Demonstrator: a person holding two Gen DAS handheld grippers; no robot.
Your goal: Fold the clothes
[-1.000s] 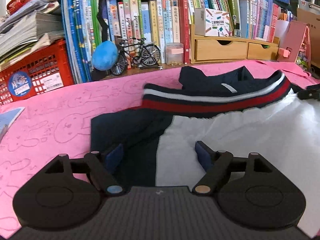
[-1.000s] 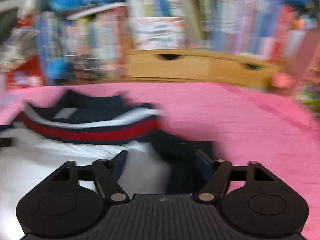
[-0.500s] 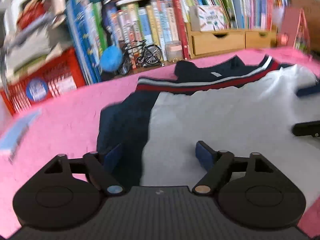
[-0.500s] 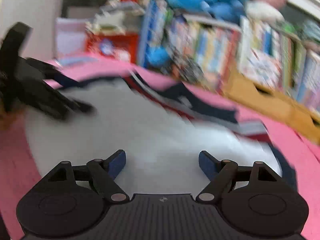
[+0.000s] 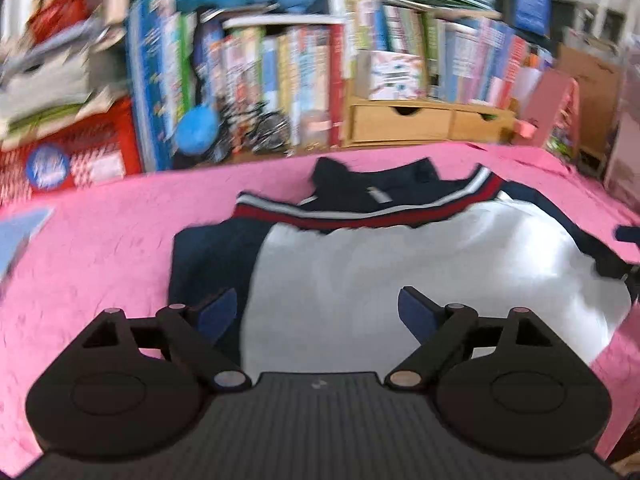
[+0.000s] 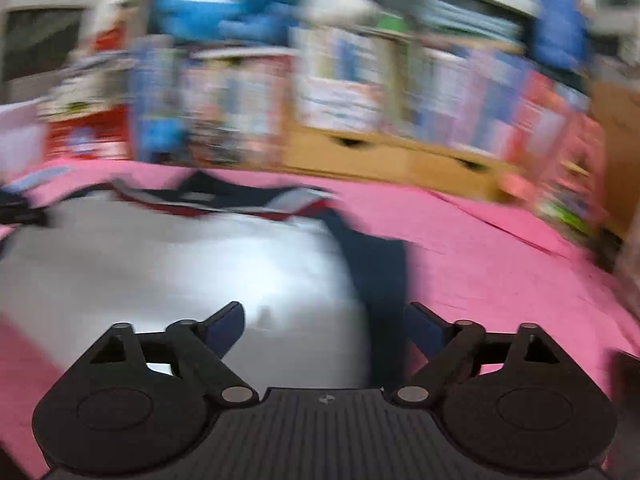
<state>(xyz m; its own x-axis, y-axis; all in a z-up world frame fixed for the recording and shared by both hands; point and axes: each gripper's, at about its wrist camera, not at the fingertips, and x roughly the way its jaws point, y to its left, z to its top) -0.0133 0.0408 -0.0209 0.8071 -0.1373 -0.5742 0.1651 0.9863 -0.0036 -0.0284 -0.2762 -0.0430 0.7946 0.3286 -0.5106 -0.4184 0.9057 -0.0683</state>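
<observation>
Shirt point(image 5: 400, 272): flat on pink surface point(image 5: 100, 240), sleeves apparently tucked (blurred).
L gripper point(image 5: 316, 308): fingers wide apart, empty.
R gripper point(image 6: 324, 324): same.

A white-bodied shirt point(image 5: 420, 268) with navy sleeves and red-white-navy chest stripes is seen. The cloth point(image 5: 100, 240) beneath is pink. Drawers point(image 5: 424, 124) are tan wood.

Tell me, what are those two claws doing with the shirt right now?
Left claw open, empty, over the shirt. Right claw open, empty, at its navy right edge. Shirt flat on pink cloth, not yet folded. Nothing in the way.
</observation>
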